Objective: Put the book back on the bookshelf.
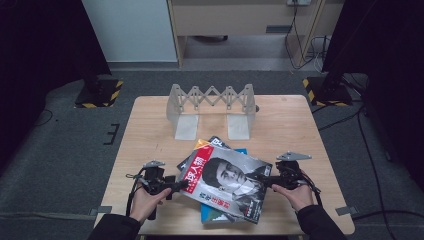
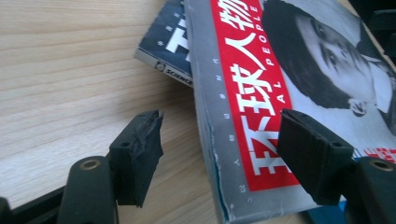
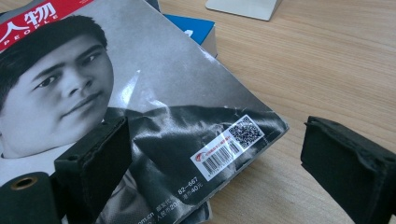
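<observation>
Magazine [image 1: 227, 182]: atop the stack near the counter's front edge, long axis slanting left to right. Left hand-held gripper [image 1: 178, 186] straddles its spine edge, right hand-held gripper [image 1: 261, 179] its opposite corner; both gape, unclamped.

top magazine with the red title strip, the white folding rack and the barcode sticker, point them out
Grey top magazine with red title strip [image 1: 227, 182], high view, cover's middle.
White folding lattice rack [image 1: 212, 97], high view, its crossed bars.
White barcode sticker [image 3: 227, 147], right gripper view, sticker's middle.

Folding rack [image 1: 212, 102] at table [image 1: 150, 130] back.
</observation>
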{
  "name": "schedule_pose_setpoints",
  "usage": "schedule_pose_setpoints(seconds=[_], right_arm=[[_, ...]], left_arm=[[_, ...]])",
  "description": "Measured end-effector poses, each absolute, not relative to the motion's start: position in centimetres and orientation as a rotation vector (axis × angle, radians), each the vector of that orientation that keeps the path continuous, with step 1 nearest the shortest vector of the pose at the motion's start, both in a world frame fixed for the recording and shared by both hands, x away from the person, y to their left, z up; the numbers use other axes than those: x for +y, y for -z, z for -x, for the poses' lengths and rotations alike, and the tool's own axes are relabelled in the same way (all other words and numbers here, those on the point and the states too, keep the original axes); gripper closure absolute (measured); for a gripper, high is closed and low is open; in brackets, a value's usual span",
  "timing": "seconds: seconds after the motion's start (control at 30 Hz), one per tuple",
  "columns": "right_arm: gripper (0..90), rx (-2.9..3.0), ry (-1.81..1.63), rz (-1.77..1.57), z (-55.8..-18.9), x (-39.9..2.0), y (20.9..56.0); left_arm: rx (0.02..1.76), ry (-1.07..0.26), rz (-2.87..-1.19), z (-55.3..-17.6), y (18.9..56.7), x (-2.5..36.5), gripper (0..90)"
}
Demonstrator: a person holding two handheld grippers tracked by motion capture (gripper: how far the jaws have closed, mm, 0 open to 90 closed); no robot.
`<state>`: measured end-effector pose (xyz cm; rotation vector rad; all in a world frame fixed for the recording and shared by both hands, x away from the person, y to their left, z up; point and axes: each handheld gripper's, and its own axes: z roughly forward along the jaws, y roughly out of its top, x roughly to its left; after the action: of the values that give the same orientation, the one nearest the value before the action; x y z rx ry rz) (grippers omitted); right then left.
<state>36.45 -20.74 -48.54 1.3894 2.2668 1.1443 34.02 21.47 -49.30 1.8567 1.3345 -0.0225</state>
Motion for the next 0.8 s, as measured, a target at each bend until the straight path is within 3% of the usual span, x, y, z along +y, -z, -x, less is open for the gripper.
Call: schedule_pose_setpoints(seconds=[0.23, 0.33, 0.47, 0.6, 0.8], right_arm=[[8.8, 2.277, -1.134, -1.41, -36.5, -20.8, 48.9], [8.8, 2.283, -1.135, -1.408, -36.6, -20.6, 49.0], [8.8, 2.288, -1.138, -1.414, -36.6, -20.7, 49.1], [8.9, 2.292, -1.156, -1.435, -36.6, -20.6, 49.3], [9.1, 2.295, -1.168, -1.436, -36.7, -20.6, 49.4]], left_arm=[[1.298, 0.14, -1.849, -34.4, 50.0, 20.6, 29.6], [1.303, 0.197, -1.827, -34.5, 50.1, 20.6, 33.6], [1.272, 0.187, -1.832, -34.4, 49.4, 20.8, 39.6], [1.218, 0.21, -1.706, -34.0, 48.1, 21.3, 46.0], [1.181, 0.211, -1.689, -34.2, 47.6, 20.8, 47.6]])
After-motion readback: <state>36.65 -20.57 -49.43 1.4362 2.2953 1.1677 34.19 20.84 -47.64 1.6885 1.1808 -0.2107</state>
